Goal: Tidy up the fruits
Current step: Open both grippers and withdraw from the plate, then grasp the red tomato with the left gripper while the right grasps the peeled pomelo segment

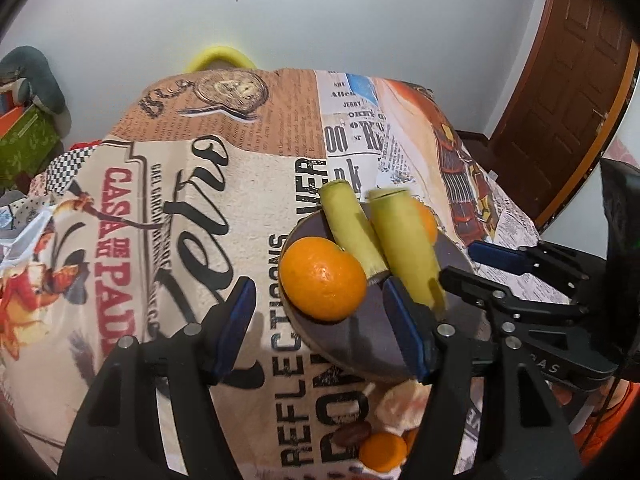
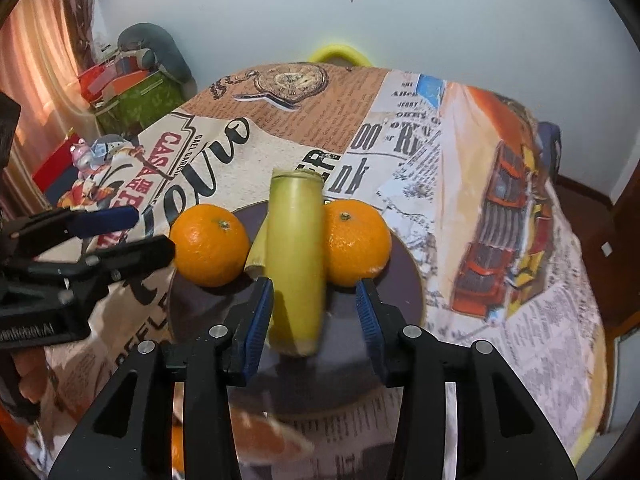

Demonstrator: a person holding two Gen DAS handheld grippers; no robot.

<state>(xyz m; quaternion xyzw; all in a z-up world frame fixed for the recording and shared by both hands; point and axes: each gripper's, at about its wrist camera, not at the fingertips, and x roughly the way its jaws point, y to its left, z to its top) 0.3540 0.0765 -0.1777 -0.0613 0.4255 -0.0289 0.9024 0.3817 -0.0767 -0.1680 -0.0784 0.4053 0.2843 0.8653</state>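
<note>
A dark round plate [image 2: 404, 280] [image 1: 360, 336] on the printed tablecloth holds two oranges and two yellow-green banana pieces. In the right wrist view one orange [image 2: 210, 246] lies left, the other orange [image 2: 356, 248] right, a long banana piece [image 2: 296, 264] between them, and a second piece [image 2: 258, 252] half hidden behind it. My right gripper [image 2: 316, 320] is open, its jaws either side of the long piece's near end, apart from it. My left gripper [image 1: 320, 328] is open and empty, just in front of the left orange [image 1: 322, 278], near the banana pieces [image 1: 408, 248].
Peeled orange segments [image 1: 400, 404], a small orange fruit [image 1: 382, 450] and a dark date-like piece [image 1: 352, 434] lie on the cloth in front of the plate. A yellow chair back [image 2: 340, 54] stands behind the table. Boxes and clutter [image 2: 132, 96] sit at the left, a wooden door [image 1: 568, 80] at the right.
</note>
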